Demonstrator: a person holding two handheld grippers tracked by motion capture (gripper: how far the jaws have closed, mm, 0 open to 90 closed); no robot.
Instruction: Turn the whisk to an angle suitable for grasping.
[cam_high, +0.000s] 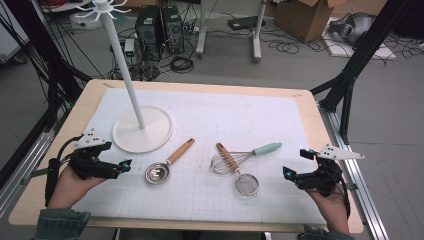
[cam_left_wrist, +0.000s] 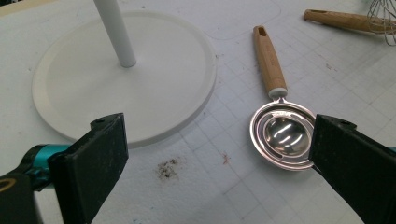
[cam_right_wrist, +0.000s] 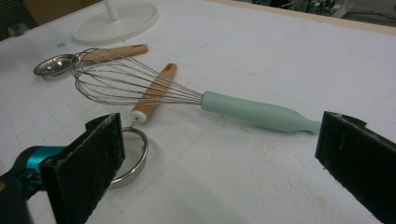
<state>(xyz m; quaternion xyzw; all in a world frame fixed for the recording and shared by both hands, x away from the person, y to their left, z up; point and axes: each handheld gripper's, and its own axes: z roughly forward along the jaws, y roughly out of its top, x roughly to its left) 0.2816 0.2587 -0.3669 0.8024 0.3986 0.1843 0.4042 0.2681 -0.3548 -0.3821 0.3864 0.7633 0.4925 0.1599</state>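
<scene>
Both tools released, jaws wide, nothing gripped: left tool (cam_left_wrist: 219, 154), right tool (cam_right_wrist: 219, 158).

Round steel egg separator with wooden handle (cam_left_wrist: 280, 130) seen flat on tabletop (cam_high: 55, 150), just ahead of left tool. Probably light, stiff; polished bowl likely slippery, so wooden handle (cam_left_wrist: 269, 60) best pinched.

Wire whisk with mint-green handle (cam_right_wrist: 259, 112) judged springy at wires, better grabbed by handle.

Steel egg separator (cam_left_wrist: 283, 135) flat beside stand base, mint-handled whisk (cam_right_wrist: 187, 99) across sieve handle

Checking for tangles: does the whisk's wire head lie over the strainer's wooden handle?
Yes, the mint-handled wire whisk crosses over the round metal strainer's wooden handle.
</scene>
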